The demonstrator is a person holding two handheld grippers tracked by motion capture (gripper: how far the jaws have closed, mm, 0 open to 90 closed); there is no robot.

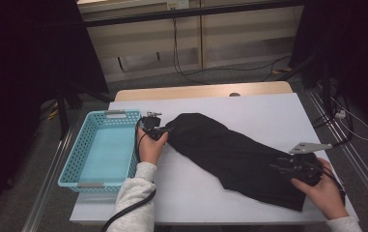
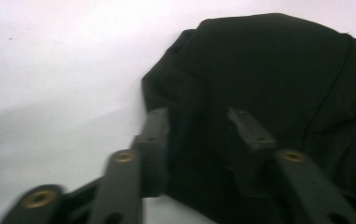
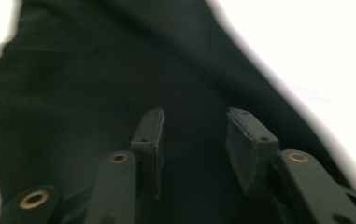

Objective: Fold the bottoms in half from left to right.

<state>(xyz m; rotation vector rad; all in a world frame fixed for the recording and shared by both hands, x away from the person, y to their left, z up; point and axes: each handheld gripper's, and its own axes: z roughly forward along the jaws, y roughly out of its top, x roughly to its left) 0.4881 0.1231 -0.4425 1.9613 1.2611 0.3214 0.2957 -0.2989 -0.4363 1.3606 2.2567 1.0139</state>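
A black garment [image 1: 230,150] lies stretched diagonally across the white table cover [image 1: 268,108], running from the middle left to the front right. My left gripper [image 1: 164,129] is at the garment's upper-left end. In the left gripper view its jaws [image 2: 199,114] stand apart over the folded edge of the cloth [image 2: 278,60], and the pads are not pressing on it. My right gripper [image 1: 278,164] is over the garment's lower-right end. Its jaws [image 3: 194,116] stand apart above the dark fabric [image 3: 96,70], with a gap between the pads.
A light blue perforated basket [image 1: 109,115] sits at the left edge of the table, close beside my left hand. Bare white cover lies in front of the garment and behind it. Dark stands and cables are on the floor beyond the table.
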